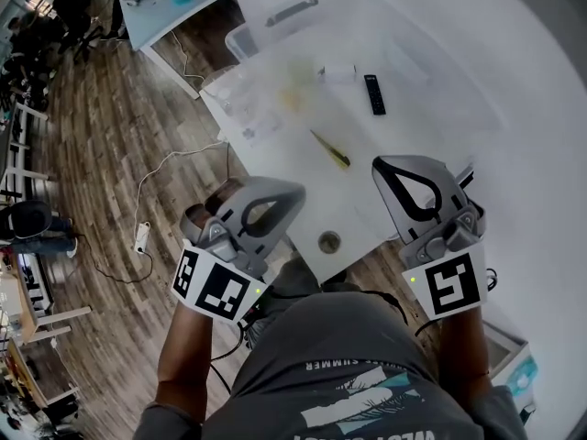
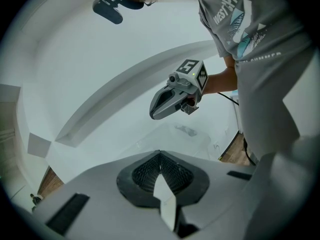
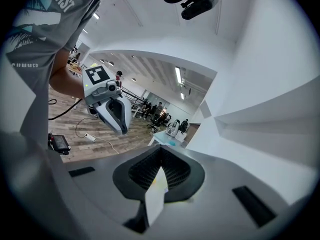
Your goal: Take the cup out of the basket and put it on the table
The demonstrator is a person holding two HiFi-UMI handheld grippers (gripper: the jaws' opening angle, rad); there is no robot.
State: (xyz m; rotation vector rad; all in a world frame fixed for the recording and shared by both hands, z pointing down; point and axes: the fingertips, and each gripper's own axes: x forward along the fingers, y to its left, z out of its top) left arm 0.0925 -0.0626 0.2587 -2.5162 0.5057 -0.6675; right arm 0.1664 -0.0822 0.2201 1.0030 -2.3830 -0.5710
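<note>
Head view is showing the left gripper and right gripper hovering by the white counter. The cup is not showing, presumably sitting in the clear basket; likely light and stiff, best pinched at its rim. Left gripper view, then right gripper view: jaws are pressing together, empty, with wood floor spreading beyond.

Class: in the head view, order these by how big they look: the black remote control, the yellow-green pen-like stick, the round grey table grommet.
1. Black rectangular remote control and thin yellow-green pen-like stick: too alike to rank; the stick looks longer, the remote wider.
2. Round grey grommet: smallest.
</note>
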